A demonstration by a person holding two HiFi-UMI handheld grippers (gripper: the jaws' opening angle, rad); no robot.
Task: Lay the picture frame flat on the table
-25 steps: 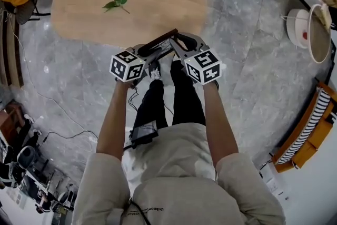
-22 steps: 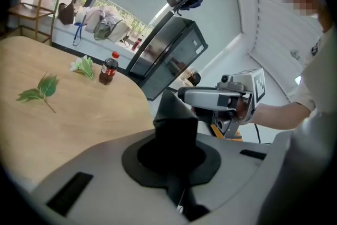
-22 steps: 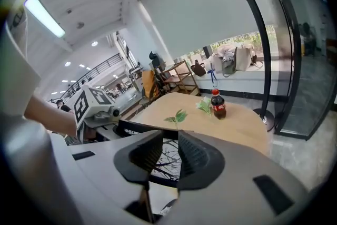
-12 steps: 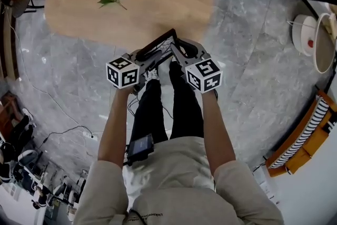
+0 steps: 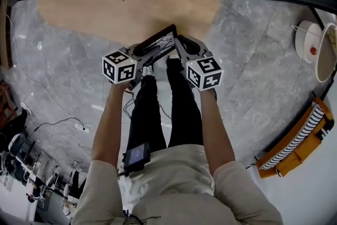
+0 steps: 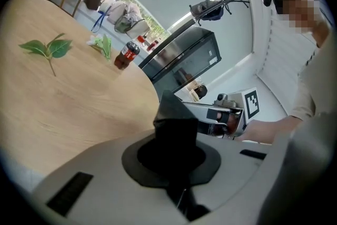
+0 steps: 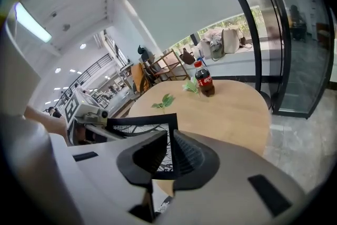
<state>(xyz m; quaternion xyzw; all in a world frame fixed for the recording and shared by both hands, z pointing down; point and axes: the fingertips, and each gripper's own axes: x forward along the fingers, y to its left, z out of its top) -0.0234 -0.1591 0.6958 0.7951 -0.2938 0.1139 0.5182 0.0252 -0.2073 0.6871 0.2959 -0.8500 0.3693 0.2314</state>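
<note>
left tongs (image 6: 176, 113) clamped on picture frame (image 7: 138, 127) corner; right tongs (image 7: 169, 149) gripping its edge

Blk pic frame (image 5: 160, 39), tilted (midair).

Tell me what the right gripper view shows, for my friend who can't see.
The right tool grips a black picture frame by its edge. Beyond is a wooden table with a cola bottle and green leaves.

Prob. office lounge, grey marble floor (image 5: 263, 76), oval wood table (image 5: 158, 8), glass partition wall (image 7: 295, 50), ceiling spotlights (image 7: 83, 46), coat rack (image 6: 226, 0)
</note>
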